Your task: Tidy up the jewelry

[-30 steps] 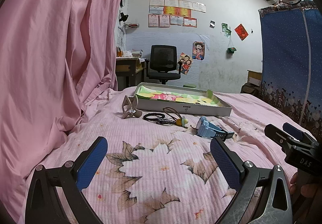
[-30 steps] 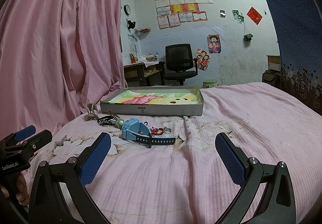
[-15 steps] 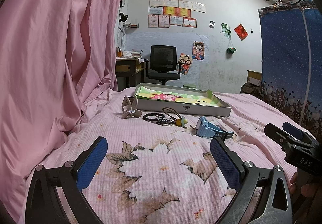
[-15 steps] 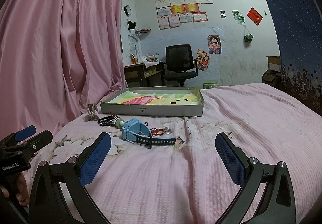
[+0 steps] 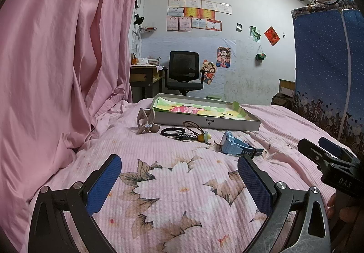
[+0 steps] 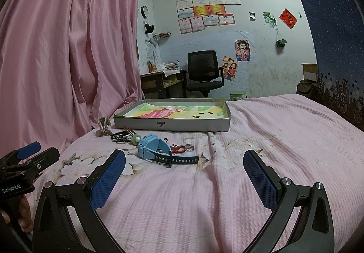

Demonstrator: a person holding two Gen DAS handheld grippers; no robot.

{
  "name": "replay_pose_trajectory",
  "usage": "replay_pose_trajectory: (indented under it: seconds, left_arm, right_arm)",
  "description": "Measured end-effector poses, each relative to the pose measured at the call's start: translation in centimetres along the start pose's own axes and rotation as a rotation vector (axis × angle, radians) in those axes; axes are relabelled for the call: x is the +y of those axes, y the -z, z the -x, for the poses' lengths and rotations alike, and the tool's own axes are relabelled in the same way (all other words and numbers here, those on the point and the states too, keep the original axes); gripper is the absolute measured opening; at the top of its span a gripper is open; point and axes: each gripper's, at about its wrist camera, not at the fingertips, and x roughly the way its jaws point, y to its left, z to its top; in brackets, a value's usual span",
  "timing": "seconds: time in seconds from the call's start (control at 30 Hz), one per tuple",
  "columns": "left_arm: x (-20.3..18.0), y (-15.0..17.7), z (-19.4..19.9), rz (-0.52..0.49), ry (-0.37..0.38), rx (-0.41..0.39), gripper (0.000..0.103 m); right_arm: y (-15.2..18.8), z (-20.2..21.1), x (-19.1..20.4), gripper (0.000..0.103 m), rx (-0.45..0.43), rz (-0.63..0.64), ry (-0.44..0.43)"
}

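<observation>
A shallow grey tray (image 5: 227, 124) (image 6: 173, 126) with a colourful lining sits on the pink bed. In front of it lie a beige hair claw (image 5: 145, 121) (image 6: 103, 128), black hair ties (image 5: 171, 132) (image 6: 119, 136), a cord with a yellow-green bead (image 5: 202, 137) (image 6: 136, 139), a light blue watch (image 5: 234, 145) (image 6: 157, 148), and a red bracelet with a ring (image 6: 182, 148). My left gripper (image 5: 179, 178) is open and empty, short of the items. My right gripper (image 6: 184, 173) is open and empty, just short of the watch.
A pink curtain (image 5: 56, 59) hangs close on the left. A blue fabric wardrobe (image 5: 329, 71) stands on the right. An office chair (image 6: 202, 71) and desk (image 6: 159, 82) stand beyond the bed. The bedspread (image 6: 273, 128) stretches out to the right.
Both grippers have edged very slightly forward toward the items. Nothing was taken hold of.
</observation>
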Motion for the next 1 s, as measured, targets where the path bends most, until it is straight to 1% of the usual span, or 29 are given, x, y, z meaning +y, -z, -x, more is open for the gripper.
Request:
replay_pose_trajectory:
  seconds: [0.33,0.37,0.53,0.57,0.73,0.93,1.0]
  left_arm:
    - [0.0,0.0,0.0,0.001,0.0,0.001,0.103]
    - [-0.6,1.0,0.1,0.0,-0.001,0.005,0.103]
    - [-1.1,1.0,0.3,-0.02,-0.001,0.019,0.103]
    - [-1.0,0.6,-0.5,-0.021,-0.001,0.019,0.103]
    - [-0.3,-1.4,-1.8,-0.065,0.012,0.034,0.103]
    - [0.4,-3.6,-4.3,-0.104,0.042,0.092,0.103]
    - [0.6,-4.1,-5.4,-0.103,0.056,0.116,0.103]
  right_arm:
    - [-0.1,0.0,0.1,0.102,-0.001,0.0,0.003]
    - [-0.4,0.3,0.1,0.102,-0.002,0.001,0.005]
    - [-0.8,0.5,0.0,0.102,0.001,-0.003,0.015]
    - [-1.0,0.4,-0.1,0.102,0.003,-0.004,0.016]
    - [-2.2,-0.4,-0.5,0.102,0.026,-0.004,-0.004]
    - [-4.2,-2.6,-0.4,0.102,0.052,0.073,-0.043]
    - [-4.9,-3.7,-0.3,0.102,0.064,0.108,-0.073]
